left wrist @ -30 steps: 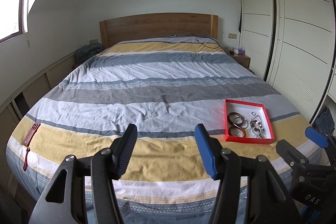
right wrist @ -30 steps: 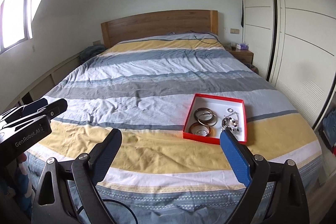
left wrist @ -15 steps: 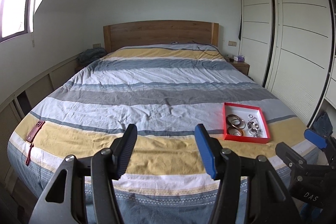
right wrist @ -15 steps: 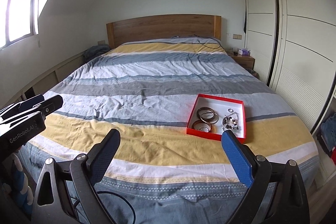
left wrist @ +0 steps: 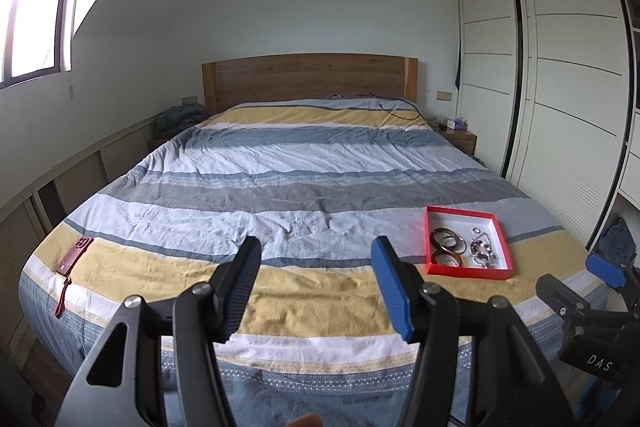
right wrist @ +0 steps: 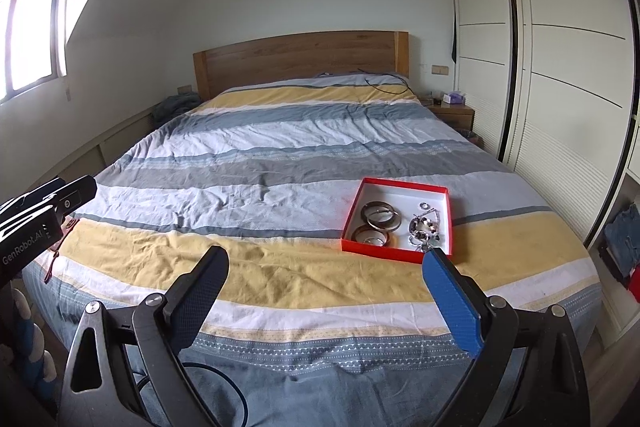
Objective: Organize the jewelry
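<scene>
A red box (left wrist: 492,271) with a white inside lies on the striped bed cover, near the foot of the bed on the right; it also shows in the right wrist view (right wrist: 384,251). In it lie brown and metal bangles (right wrist: 380,221) and a heap of silver jewelry (right wrist: 426,227). My left gripper (left wrist: 316,287) is open and empty, held off the foot of the bed, left of the box. My right gripper (right wrist: 326,301) is wide open and empty, short of the box.
A dark red phone case with a strap (left wrist: 74,255) lies at the bed's left front corner. White wardrobe doors (left wrist: 560,87) stand along the right. A wooden headboard (left wrist: 308,77), a cable (right wrist: 384,83) and a bedside table (right wrist: 452,111) are at the far end.
Both grippers have drawn back and up from the bed, so the box and bed look smaller and farther. Both stay open. Nothing on the bed moved.
</scene>
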Available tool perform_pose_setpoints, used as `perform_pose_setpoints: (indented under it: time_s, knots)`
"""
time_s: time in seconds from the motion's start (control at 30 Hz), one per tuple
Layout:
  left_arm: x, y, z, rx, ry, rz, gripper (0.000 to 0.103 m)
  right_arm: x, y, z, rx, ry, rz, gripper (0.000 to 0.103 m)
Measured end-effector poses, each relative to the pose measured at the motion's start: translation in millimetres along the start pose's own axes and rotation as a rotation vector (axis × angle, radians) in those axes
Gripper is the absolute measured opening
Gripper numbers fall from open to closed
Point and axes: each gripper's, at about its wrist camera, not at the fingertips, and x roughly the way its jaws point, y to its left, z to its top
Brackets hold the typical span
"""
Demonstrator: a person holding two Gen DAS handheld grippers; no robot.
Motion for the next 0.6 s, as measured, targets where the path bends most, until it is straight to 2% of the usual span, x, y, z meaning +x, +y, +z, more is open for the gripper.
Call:
perform_pose_setpoints:
  time_s: [0.3, 0.4, 0.6]
  knots:
    - [0.1, 1.5, -5.9, 0.0, -0.007, -0.017, 0.055, -0.7, -1.5, -3.0, 0.002, 0.008, -0.004, 0.097]
    - [1.8, 3.4, -7.0, -0.003, -0.008, -0.011, 0.063, 0.6, -1.5, -3.9, 0.002, 0.012, -0.006, 0.097]
    - [7.6, 7.0, -10.8, -0.005, 0.011, -0.007, 0.064, 6.7, -5.2, -7.9, 0.007, 0.034, -0.025, 0.097]
